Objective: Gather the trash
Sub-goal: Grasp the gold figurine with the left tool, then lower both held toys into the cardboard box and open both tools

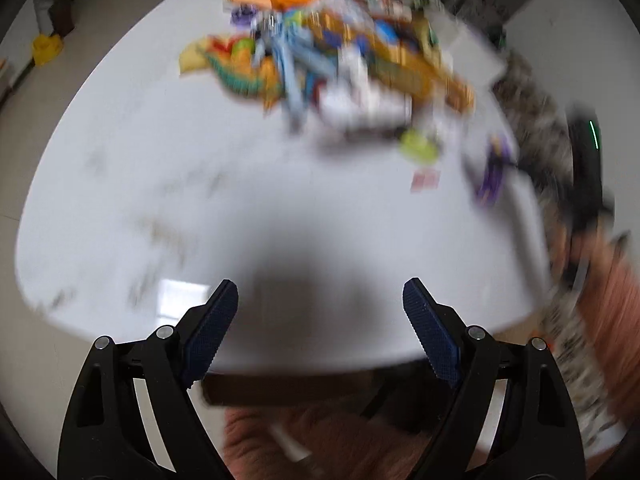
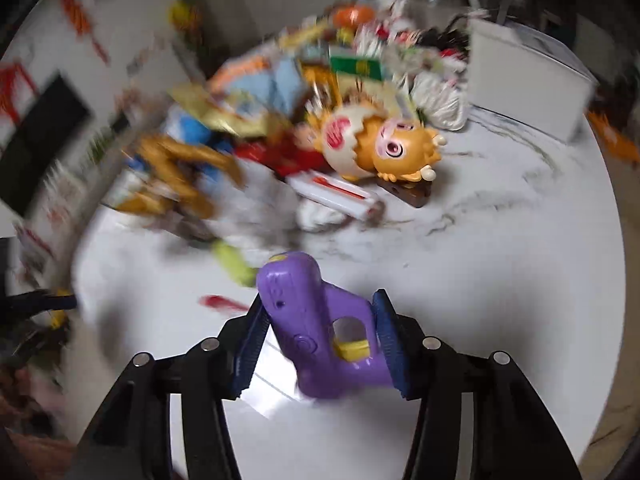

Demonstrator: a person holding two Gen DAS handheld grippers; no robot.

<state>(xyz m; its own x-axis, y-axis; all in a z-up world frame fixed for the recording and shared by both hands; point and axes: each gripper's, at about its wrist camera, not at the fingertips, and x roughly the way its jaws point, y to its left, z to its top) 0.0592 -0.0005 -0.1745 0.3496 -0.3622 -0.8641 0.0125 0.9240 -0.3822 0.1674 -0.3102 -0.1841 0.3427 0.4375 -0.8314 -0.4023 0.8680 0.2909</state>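
Purple plastic toy (image 2: pixel 320 332) between ridged pads (image 2: pixel 251 354)

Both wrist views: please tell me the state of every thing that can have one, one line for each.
Left gripper: open, nothing between its blue pads.
Right gripper: shut on the purple plastic toy.
Purple plastic toy: held between the pads, above the table.
White marble-pattern round table: partly covered.
Heap of colourful wrappers and toys: piled on the table, uncollected.
Orange monkey figure: lying on its side at the heap's edge.
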